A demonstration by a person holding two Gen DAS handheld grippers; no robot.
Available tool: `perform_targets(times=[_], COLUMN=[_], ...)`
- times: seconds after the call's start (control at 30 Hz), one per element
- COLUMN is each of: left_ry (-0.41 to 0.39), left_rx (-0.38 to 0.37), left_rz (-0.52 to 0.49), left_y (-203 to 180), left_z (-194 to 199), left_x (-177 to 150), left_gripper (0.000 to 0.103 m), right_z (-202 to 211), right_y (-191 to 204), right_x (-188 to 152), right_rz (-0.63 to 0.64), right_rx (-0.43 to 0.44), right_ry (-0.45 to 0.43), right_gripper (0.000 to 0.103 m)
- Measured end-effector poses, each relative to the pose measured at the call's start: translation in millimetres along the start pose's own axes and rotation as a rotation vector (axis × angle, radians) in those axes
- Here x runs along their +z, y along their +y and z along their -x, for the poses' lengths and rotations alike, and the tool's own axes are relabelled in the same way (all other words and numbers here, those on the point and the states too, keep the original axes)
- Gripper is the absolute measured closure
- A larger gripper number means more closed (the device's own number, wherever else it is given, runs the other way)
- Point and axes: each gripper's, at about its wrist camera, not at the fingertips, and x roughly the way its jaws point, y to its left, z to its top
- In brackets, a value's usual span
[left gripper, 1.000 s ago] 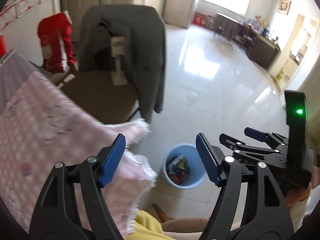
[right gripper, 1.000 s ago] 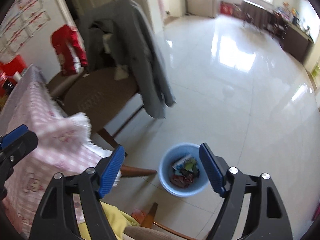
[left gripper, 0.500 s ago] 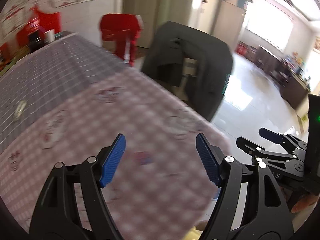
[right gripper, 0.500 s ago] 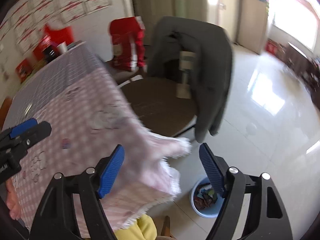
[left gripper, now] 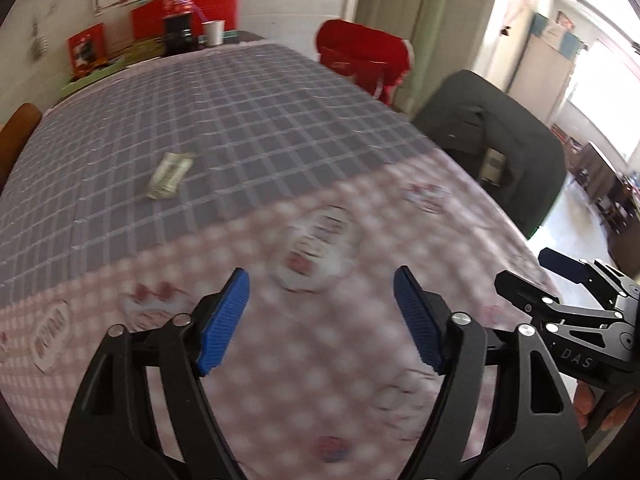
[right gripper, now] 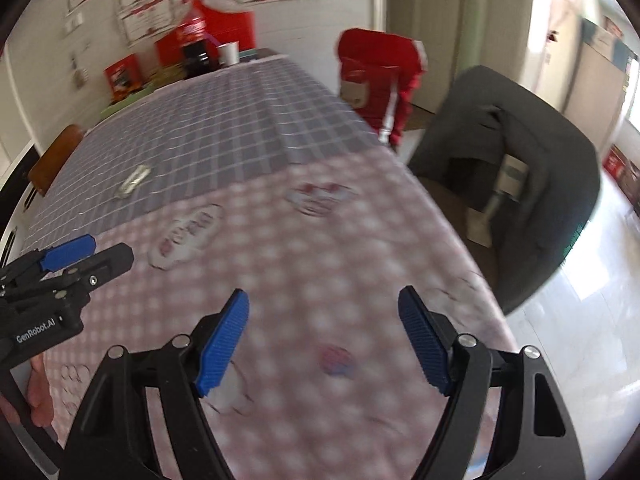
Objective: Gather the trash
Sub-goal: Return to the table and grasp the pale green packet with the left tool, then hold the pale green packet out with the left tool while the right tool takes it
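Note:
A crumpled greenish wrapper (left gripper: 170, 175) lies on the grey checked half of the table; it also shows in the right wrist view (right gripper: 134, 180). My left gripper (left gripper: 320, 318) is open and empty above the pink checked cloth (left gripper: 320, 360), well short of the wrapper. My right gripper (right gripper: 322, 338) is open and empty above the same cloth (right gripper: 304, 280). The right gripper shows at the right edge of the left wrist view (left gripper: 576, 304); the left gripper shows at the left edge of the right wrist view (right gripper: 60, 276). The trash bin is out of view.
A chair draped with a grey jacket (right gripper: 532, 168) stands at the table's right side, a red-covered chair (right gripper: 380, 76) behind it. A white cup (left gripper: 213, 32) and red boxes (left gripper: 184, 12) sit at the table's far end. A brown chair back (left gripper: 16, 136) is at the left.
Both grippers swung up and left from the blue bin on the floor to over the table. The wrapper has come into view. Both stayed open.

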Motion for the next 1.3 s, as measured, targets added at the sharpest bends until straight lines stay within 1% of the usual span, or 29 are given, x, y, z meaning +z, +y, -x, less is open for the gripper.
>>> perform_targets(times=[0.1,0.17,0.27,0.37,0.43,0.53,0.57,0.6,0.63,0.67,0.7,0.73,0.77,0.83,0.9,0.93,1.03,1.07,1.2,1.3], left_ry=[0.002,0.009,0.028,0.052,0.055,0.048,0.034,0.024,0.031,0.027,0.016,0.016,0.018,0.020,0.025,0.027,0.024,0.031,0.042,0.042], left_rx=[0.042,0.047,0.055,0.111,0.109,0.154,0.171,0.180,0.181,0.186,0.186,0.164,0.136,0.102,0.043,0.017,-0.007,-0.043,-0.150,-0.229], left_rz=[0.021,0.043,0.085,0.110,0.120,0.127,0.119,0.105,0.098,0.094,0.090,0.082,0.074,0.058,0.042,0.027,-0.033,-0.050,-0.123,-0.183], left_y=[34.8,53.6,84.3,110.2,121.1,133.4,136.1,134.5,134.5,134.1,133.2,132.2,131.1,129.7,122.5,116.7,93.9,84.0,49.1,23.5], left_z=[-7.2,-13.6,-36.3,-67.0,-81.7,-105.1,-111.1,-112.9,-115.6,-115.5,-114.2,-113.1,-111.9,-108.1,-100.7,-97.4,-82.7,-76.7,-55.5,-39.5], left_x=[14.3,22.1,35.5,46.6,52.3,59.5,62.7,66.0,68.0,70.3,72.2,73.0,72.7,69.1,63.0,59.5,47.2,42.5,24.7,9.1], left_gripper=[0.026,0.026,0.026,0.027,0.027,0.027,0.028,0.028,0.030,0.055,0.075,0.082,0.086,0.089,0.091,0.092,0.092,0.092,0.092,0.092], right_z=[-15.0,-23.0,-35.9,-46.7,-53.9,-67.5,-71.7,-75.9,-78.1,-81.0,-83.5,-86.4,-89.8,-95.6,-97.8,-97.8,-97.4,-96.4,-89.2,-83.7], right_y=[26.4,39.0,59.9,74.4,79.6,84.0,84.6,84.2,83.2,82.8,81.7,80.0,78.3,75.2,73.1,71.8,68.8,67.8,65.5,55.6], right_x=[18.4,28.7,46.0,59.0,64.6,71.1,72.4,73.4,72.5,72.2,71.6,70.5,69.6,68.8,69.0,69.0,69.2,68.7,62.7,52.8], right_rz=[0.035,0.053,0.081,0.102,0.109,0.118,0.117,0.113,0.111,0.111,0.109,0.102,0.094,0.076,0.056,0.043,0.003,-0.009,-0.023,-0.070], right_rx=[0.032,0.049,0.066,0.079,0.085,0.076,0.075,0.078,0.079,0.079,0.077,0.078,0.084,0.100,0.119,0.136,0.181,0.195,0.250,0.333], right_ry=[0.012,0.020,0.024,0.021,0.024,0.037,0.043,0.048,0.051,0.056,0.058,0.062,0.072,0.093,0.106,0.109,0.123,0.126,0.131,0.155], right_gripper=[0.027,0.027,0.027,0.027,0.027,0.027,0.027,0.027,0.027,0.027,0.027,0.027,0.027,0.027,0.027,0.027,0.027,0.027,0.027,0.027])
